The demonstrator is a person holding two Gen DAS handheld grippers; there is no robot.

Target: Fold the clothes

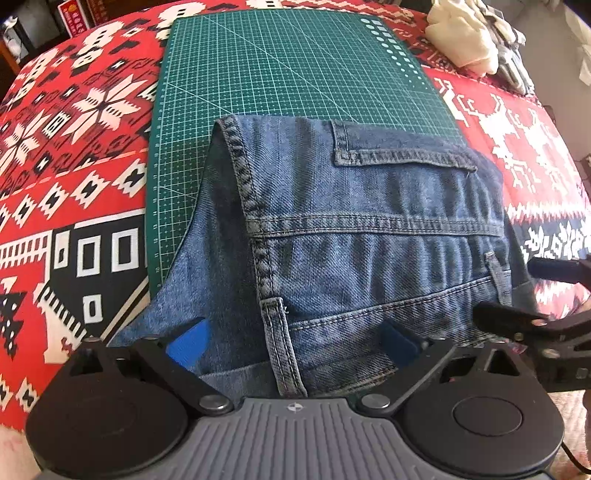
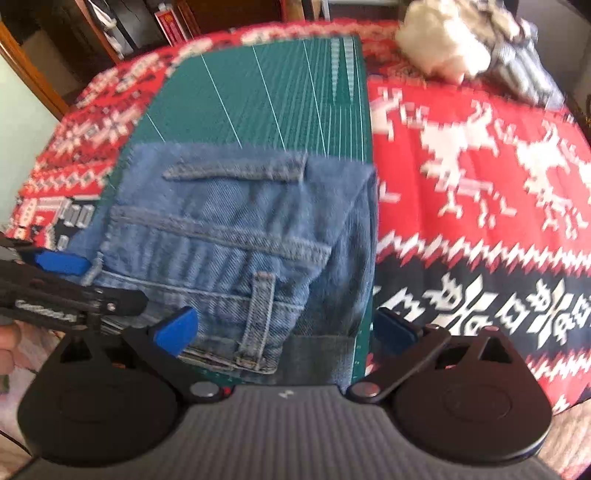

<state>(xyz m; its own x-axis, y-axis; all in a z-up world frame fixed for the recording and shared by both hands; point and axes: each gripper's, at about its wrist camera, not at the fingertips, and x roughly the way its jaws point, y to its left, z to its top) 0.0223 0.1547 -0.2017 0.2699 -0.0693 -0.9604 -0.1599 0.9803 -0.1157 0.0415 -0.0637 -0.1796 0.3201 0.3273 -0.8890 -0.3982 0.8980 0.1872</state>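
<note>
A pair of blue jeans lies folded into a thick rectangle on the near end of a green cutting mat, back pocket and belt loop facing up. My left gripper is open, and its blue pads straddle the waistband at the near edge. In the right wrist view the jeans cover the mat's near part. My right gripper is open over their near right corner, one pad on the denim and the other beyond the mat's edge. Each gripper shows at the edge of the other's view, the right gripper and the left gripper.
A red, white and black patterned blanket covers the surface around the mat. A heap of cream and striped clothes lies at the back right. Shelves with a red box stand behind at the left. A hand shows at the left edge.
</note>
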